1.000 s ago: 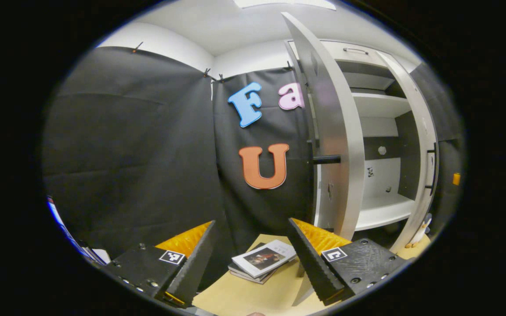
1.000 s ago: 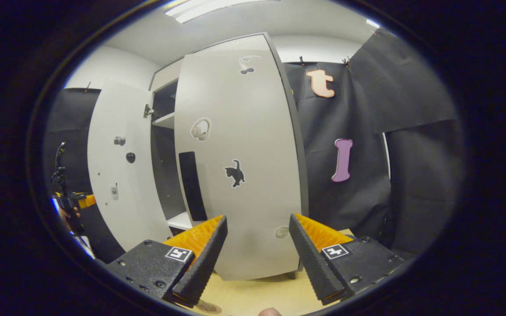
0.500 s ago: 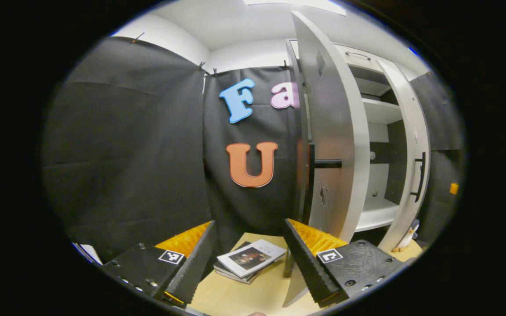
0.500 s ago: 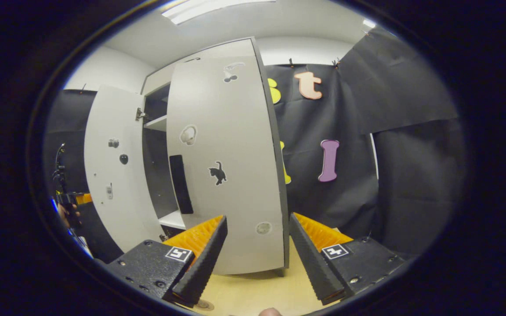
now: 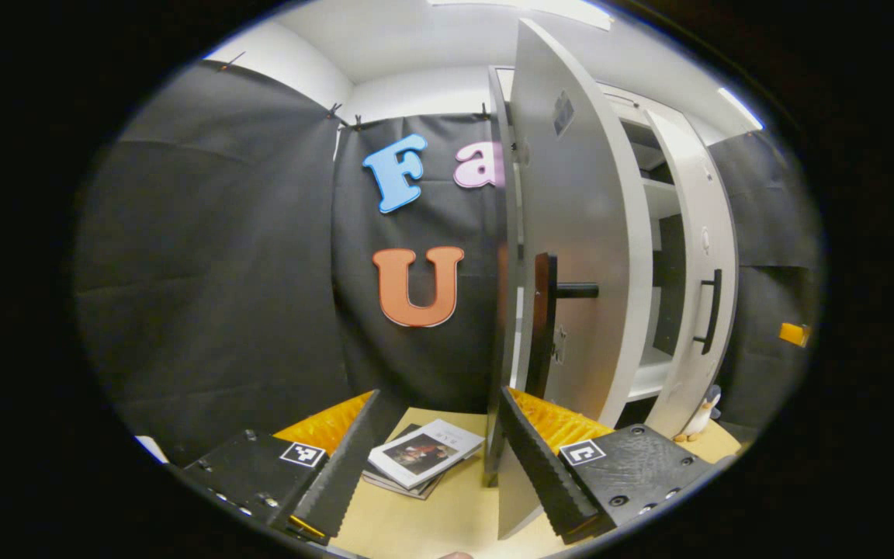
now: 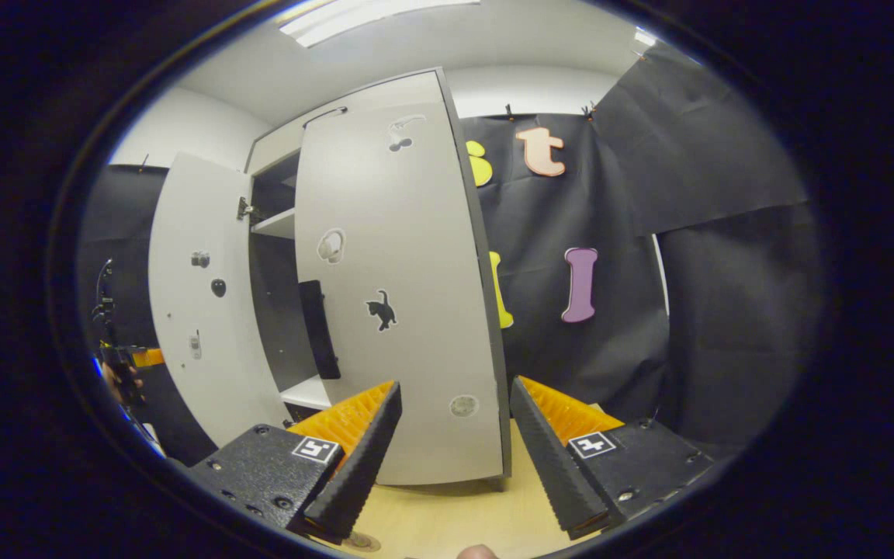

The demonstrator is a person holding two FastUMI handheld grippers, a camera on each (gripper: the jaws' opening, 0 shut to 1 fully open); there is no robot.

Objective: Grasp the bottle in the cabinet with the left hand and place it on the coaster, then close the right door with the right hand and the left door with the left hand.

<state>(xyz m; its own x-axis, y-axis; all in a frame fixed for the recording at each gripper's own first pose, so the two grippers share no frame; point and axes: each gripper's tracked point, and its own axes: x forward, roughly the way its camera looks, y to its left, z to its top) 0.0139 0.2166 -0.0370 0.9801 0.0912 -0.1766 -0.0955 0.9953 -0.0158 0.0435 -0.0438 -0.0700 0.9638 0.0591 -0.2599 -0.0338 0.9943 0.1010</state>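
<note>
Directly ahead of the released right claw [image 6: 451,435] stands the right door [image 6: 400,295], partly open, untouched.

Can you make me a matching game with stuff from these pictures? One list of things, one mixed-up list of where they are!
Things:
1. books
2. cat sticker
3. penguin toy
4. left gripper

Places or states:
A. on the right door
B. open, holding nothing
C. stacked on the table by the left door
D. standing on the table at the foot of the right door

Pairs: 1-C, 2-A, 3-D, 4-B
</note>
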